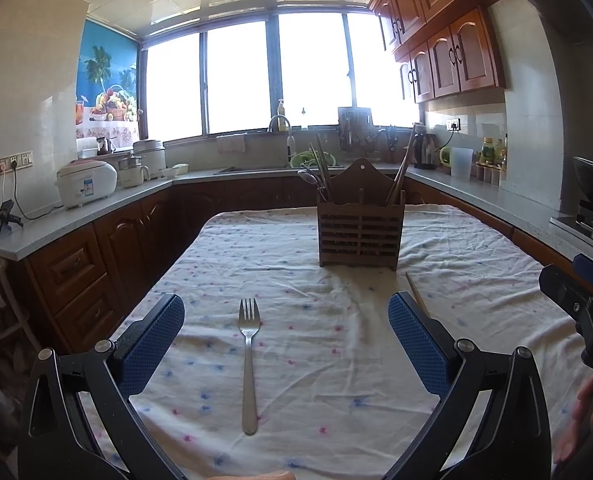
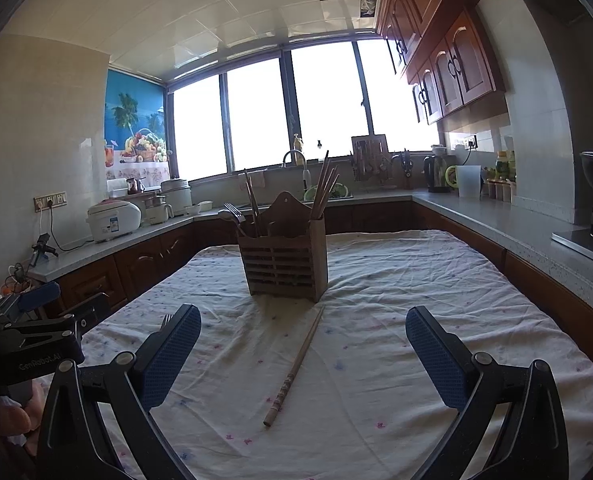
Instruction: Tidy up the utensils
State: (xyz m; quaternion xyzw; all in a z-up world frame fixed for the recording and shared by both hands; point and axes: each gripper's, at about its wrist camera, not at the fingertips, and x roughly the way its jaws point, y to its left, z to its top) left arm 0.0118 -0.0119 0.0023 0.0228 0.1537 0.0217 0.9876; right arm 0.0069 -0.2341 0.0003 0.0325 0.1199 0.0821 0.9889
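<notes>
Two loose items left on the table point(image 1: 476, 240), both on the wrinkled cloth in front of the wooden holder point(image 1: 359, 226).

Left gripper point(image 1: 286, 322): fingers point(image 1: 152, 338) spread wide, nothing held. Fork point(image 1: 248, 364) lies flat dead ahead between them, tines toward the holder, handle end toward the camera.

Right gripper point(image 2: 303, 338): fingers point(image 2: 436, 362) also spread, empty. Single chopstick point(image 2: 294, 368) lies diagonal between them, far tip just short of the holder's base, near end thicker with ringed grooves.

Handling, my read:
- Fork: steel, stiff, light, smooth and low-profile. Likely to skate on the pads. Pinch across the narrow handle about mid-length, edges in the pad texture (neck near the tines is thinner, less to bite).
- Chopstick: wood or bamboo, very light, round, will roll on the cloth. Take it near the grooved thick end for better purchase, fingers square to its axis, which means rotating the wrist to match the diagonal.
- Cloth is loose and creased; a low scoop could snag a fold and drag it.

Holder already has spoons, a fork and chopsticks standing in separate compartments; which slot is free I can't tell from here.
</notes>
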